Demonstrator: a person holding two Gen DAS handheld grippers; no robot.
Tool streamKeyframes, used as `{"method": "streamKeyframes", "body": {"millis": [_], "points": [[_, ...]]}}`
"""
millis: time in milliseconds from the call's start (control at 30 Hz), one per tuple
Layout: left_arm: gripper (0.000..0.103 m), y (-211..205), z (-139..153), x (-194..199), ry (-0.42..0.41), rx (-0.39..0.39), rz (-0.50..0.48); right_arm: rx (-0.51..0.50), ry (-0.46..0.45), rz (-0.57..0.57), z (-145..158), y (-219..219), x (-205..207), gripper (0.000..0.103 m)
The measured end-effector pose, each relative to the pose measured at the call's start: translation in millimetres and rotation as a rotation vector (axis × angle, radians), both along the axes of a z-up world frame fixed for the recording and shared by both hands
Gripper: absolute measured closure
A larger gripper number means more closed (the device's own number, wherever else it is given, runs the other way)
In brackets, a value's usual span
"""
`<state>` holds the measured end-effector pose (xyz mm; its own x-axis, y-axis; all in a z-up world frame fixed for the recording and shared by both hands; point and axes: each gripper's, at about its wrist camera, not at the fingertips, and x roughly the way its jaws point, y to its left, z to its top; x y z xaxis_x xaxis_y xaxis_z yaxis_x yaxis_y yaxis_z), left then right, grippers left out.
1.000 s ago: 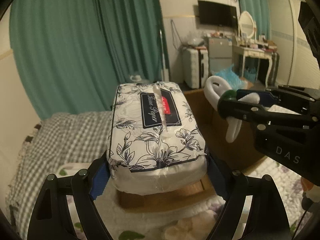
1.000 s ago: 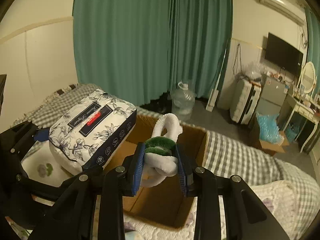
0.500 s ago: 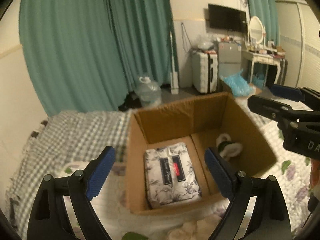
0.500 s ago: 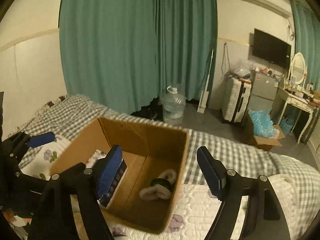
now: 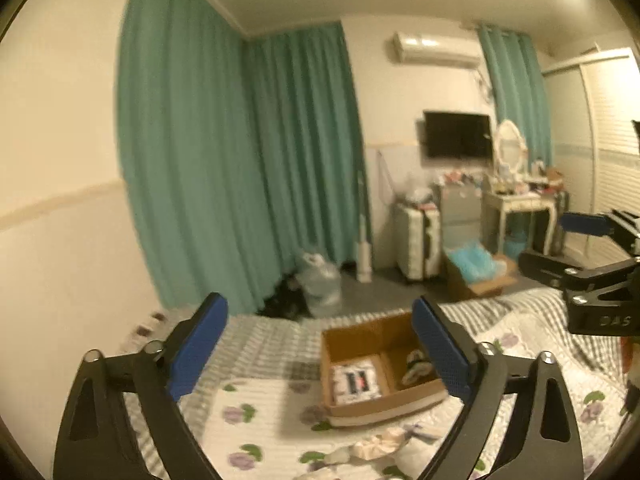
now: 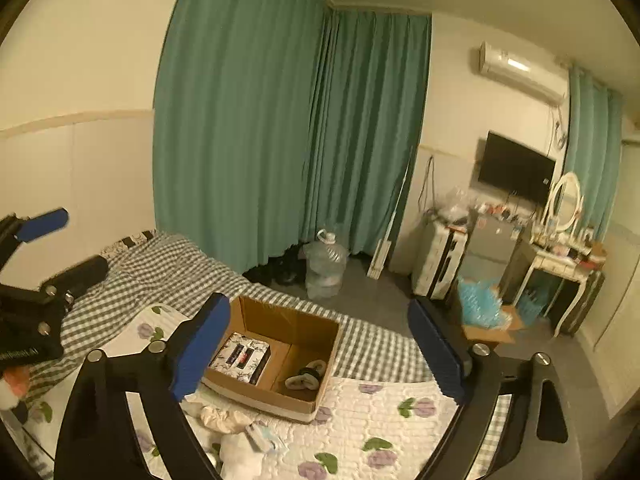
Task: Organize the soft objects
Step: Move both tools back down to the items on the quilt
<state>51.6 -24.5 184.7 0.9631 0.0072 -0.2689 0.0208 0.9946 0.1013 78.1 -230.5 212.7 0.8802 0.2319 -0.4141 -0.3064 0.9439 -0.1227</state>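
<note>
Blue-padded and spread wide, the left gripper (image 5: 320, 344) holds nothing and touches nothing, hanging high above the bed (image 5: 264, 412). Its jaws frame the cardboard box (image 5: 380, 408) well below. The right gripper (image 6: 318, 348) is likewise gaping and empty, apart from everything, and its side shows at the right edge of the left wrist view. Going left to right inside the box, the floral tissue pack (image 6: 240, 357) lies flat in the left half, against the left wall, and the white fluffy earmuffs (image 6: 306, 376) lie on the floor of the right half, near the right wall; the two are apart. The box sits on the white flowered quilt (image 6: 380, 420), close to the bed's far edge, with grey checked bedding (image 6: 180, 276) stretching to the left corner by the wall. At the near edge of the box, on the quilt, lies a heap of small pale cloth items (image 6: 236, 432), just beside the cardboard. Past the bed's far edge is open floor with a water jug (image 6: 325, 262) against the teal curtain (image 6: 280, 120), then a suitcase (image 6: 440, 264) and a dressing table (image 6: 560, 272) at the right.
</note>
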Motion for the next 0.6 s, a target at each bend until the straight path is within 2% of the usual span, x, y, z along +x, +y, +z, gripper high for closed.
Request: {"method": "streamKeyframes", "body": {"millis": [100,233,400,500,600], "points": [[0.006,8.5,11.1,-24.6,-0.027,0.003,0.06,-0.005,-0.024,0.003,14.9,1.0,-28.7,0.005],[0.006,22.5,3.6,-43.8,0.006,-0.064,0.068,-0.007,0.0,0.036,9.7,1.3,-53.6,0.002],[0.006,30.9,-32.8,-52.8,0.064,-0.078,0.093,-0.022,0.076,0.05,-41.2,8.3,-69.1,0.002],[0.006,27.7,-66.1,-46.7,0.108,-0.064,0.136,-0.035,0.138,0.049,-84.8,19.5,-63.1,0.002],[0.006,21.5,-103.4,-35.2,0.17,-0.067,0.138,-0.034,0.234,0.057,-136.6,31.2,-48.5,0.002]]}}
